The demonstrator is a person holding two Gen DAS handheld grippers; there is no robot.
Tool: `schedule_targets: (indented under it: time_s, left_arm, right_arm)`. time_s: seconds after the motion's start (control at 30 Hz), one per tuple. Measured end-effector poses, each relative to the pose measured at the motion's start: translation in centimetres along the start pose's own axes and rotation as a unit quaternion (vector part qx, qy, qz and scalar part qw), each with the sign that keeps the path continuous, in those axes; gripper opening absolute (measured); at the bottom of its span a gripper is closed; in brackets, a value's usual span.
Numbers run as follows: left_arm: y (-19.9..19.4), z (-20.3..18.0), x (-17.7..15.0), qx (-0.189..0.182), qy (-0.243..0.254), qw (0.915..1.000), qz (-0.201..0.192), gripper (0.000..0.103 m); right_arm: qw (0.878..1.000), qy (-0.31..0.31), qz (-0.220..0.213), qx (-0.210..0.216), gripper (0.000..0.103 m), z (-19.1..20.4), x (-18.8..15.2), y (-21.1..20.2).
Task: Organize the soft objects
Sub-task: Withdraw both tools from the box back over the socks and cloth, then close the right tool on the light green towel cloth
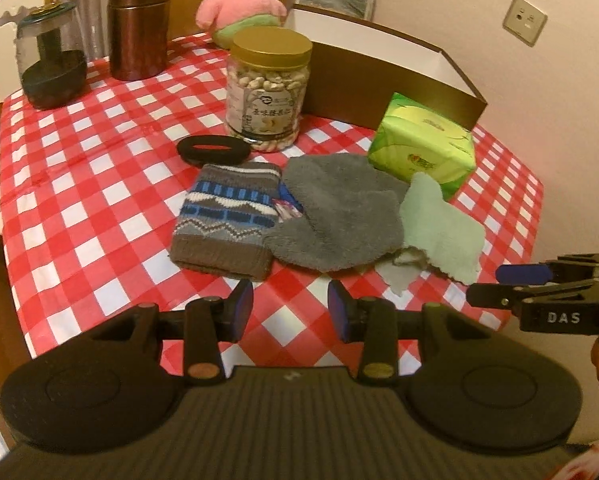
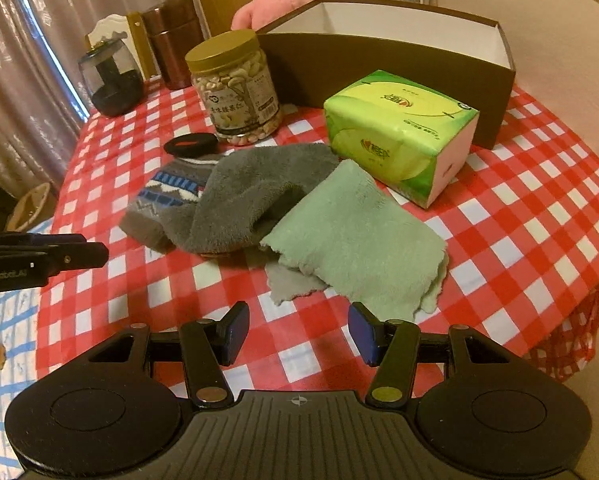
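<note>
A knitted patterned cloth (image 1: pixel 223 220), a grey fluffy cloth (image 1: pixel 339 216) and a pale green cloth (image 1: pixel 439 228) lie side by side on the red checked tablecloth (image 1: pixel 79 184). The grey cloth overlaps the knitted one. A green tissue pack (image 1: pixel 423 146) stands behind them, next to an open brown box (image 1: pixel 387 76). A pink plush star (image 1: pixel 239 4) sits at the back. My left gripper (image 1: pixel 290 311) is open and empty just in front of the cloths. My right gripper (image 2: pixel 297 334) is open and empty, close to the green cloth (image 2: pixel 359 236).
A nut jar with a gold lid (image 1: pixel 267 92), a black oval lid (image 1: pixel 215 150), a copper canister (image 1: pixel 139 24) and a glass pot (image 1: pixel 51 68) stand behind the cloths. The table edge drops off at the right (image 2: pixel 579 300).
</note>
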State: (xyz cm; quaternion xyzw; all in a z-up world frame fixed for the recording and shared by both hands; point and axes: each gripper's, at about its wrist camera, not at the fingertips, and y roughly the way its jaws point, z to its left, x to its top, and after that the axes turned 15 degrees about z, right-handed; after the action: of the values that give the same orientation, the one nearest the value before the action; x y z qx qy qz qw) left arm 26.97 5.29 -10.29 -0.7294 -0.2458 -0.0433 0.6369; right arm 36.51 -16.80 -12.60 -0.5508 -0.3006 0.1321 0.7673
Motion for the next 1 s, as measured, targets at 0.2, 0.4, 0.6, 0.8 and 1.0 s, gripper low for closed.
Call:
schedule_targets:
  time_s: [0.2, 0.4, 0.6, 0.8, 1.0]
  left_arm:
    - [0.0, 0.7, -0.6, 0.0, -0.01, 0.9999, 0.004, 0.037]
    - [-0.2, 2.0, -1.1, 0.017, -0.033, 0.9993, 0.003, 0.037]
    - [-0.2, 2.4, -1.4, 0.034, -0.052, 0.9981, 0.004, 0.037]
    - [0.1, 1.9, -1.3, 0.047, -0.061, 0.997, 0.008, 0.037]
    - [0.3, 1.0, -1.0, 0.054, -0.063, 0.9965, 0.008, 0.037]
  right_arm:
    - [0.999, -0.012, -0.006, -0.038, 0.055, 0.4, 0.2, 0.4]
    - [0.997, -0.046, -0.008, -0.063, 0.055, 1.0, 0.7, 1.7]
    - [0.989, -0.1, -0.004, -0.109, 0.055, 1.1, 1.1, 4.0]
    - [0.981, -0.143, -0.015, -0.127, 0.055, 1.2, 1.7, 5.4]
    - [0.96, -0.223, -0.041, -0.166, 0.055, 2.2, 2.0, 7.1]
